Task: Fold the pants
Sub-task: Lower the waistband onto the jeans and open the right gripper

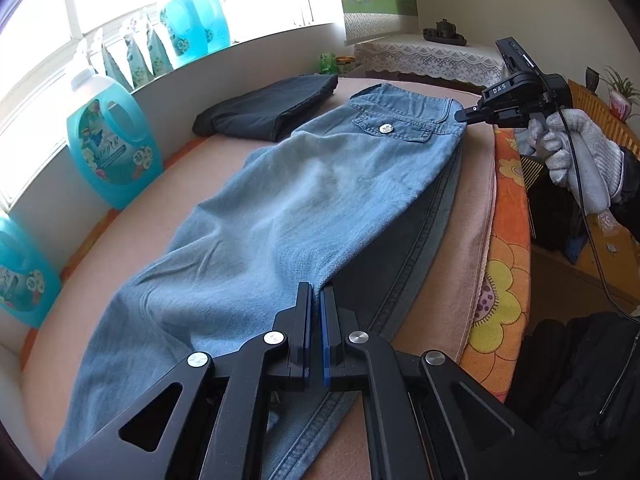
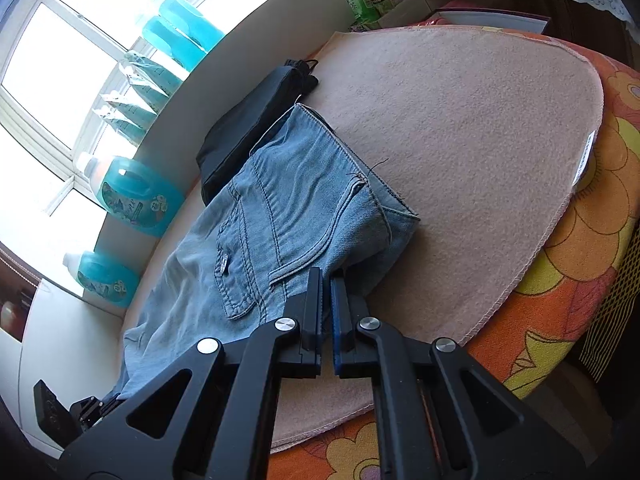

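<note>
- My left gripper: jaws pinched nearly closed on the near edge of the jeans at the leg.
- My right gripper: clenched on the waist-end edge; from the left wrist view its tip meets the waistband, though the contact itself is probably hidden.
- Gloved right hand grips the handle, fingers wrapped.
- Jeans lie lengthwise on the pink mat, beside a folded dark garment.

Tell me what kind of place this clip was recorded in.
Most likely a room in a home. Light blue jeans lie on a pink mat over a floral cloth, blue detergent bottles line the windowsill, and a lace-covered shelf stands behind.
</note>
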A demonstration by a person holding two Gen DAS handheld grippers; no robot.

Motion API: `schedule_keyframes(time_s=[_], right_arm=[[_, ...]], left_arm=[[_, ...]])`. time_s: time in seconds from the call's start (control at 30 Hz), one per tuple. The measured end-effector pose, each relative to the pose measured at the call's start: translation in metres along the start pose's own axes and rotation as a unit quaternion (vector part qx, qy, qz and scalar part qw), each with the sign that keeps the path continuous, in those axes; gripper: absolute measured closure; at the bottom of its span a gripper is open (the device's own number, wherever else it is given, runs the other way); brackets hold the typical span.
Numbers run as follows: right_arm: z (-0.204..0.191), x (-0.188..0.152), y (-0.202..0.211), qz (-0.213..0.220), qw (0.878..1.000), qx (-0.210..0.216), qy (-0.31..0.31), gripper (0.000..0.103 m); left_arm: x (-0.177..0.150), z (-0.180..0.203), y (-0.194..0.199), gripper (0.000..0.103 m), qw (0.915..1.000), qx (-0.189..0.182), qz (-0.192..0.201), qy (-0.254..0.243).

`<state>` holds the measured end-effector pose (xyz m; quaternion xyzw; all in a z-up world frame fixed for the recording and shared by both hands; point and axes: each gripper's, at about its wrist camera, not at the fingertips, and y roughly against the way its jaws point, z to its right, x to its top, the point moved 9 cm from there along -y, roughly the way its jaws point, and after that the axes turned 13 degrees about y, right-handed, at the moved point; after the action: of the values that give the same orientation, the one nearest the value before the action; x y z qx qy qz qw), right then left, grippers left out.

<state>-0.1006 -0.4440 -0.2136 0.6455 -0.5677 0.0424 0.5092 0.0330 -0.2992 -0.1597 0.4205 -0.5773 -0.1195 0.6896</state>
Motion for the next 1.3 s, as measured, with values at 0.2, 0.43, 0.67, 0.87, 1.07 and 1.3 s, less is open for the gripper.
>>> schedule_keyframes(time_s=[0.2,0.43,0.67,0.87,1.07,1.3], right_arm=[[0.008,-0.001,-0.010,-0.015,1.000,-0.016,-0.002,0.099],[0.016,-0.011,-0.016,-0.037,0.999,-0.010,-0.013,0.099],[0.040,-0.008,0.000,-0.018,0.997,-0.019,-0.076,0.063],[0.033,-0.003,-0.011,-0.019,0.997,-0.013,-0.074,0.063],[0.018,0.003,-0.024,-0.020,0.998,-0.039,-0.034,0.063],[0.010,0.002,-0.035,-0.023,0.998,-0.059,-0.006,0.091]], left_arm=[[-0.016,0.013,0.001,0.100,0.9995,-0.016,-0.022,-0.014],[-0.029,0.014,-0.008,0.100,0.9988,-0.023,-0.042,-0.011],[-0.033,0.013,-0.011,0.100,0.9983,-0.033,-0.048,0.000],[-0.034,0.011,-0.014,0.100,0.9978,-0.039,-0.053,0.008],[-0.038,0.012,-0.015,0.100,0.9974,-0.044,-0.057,0.009],[-0.037,0.013,-0.014,0.100,0.9973,-0.048,-0.055,0.008]])
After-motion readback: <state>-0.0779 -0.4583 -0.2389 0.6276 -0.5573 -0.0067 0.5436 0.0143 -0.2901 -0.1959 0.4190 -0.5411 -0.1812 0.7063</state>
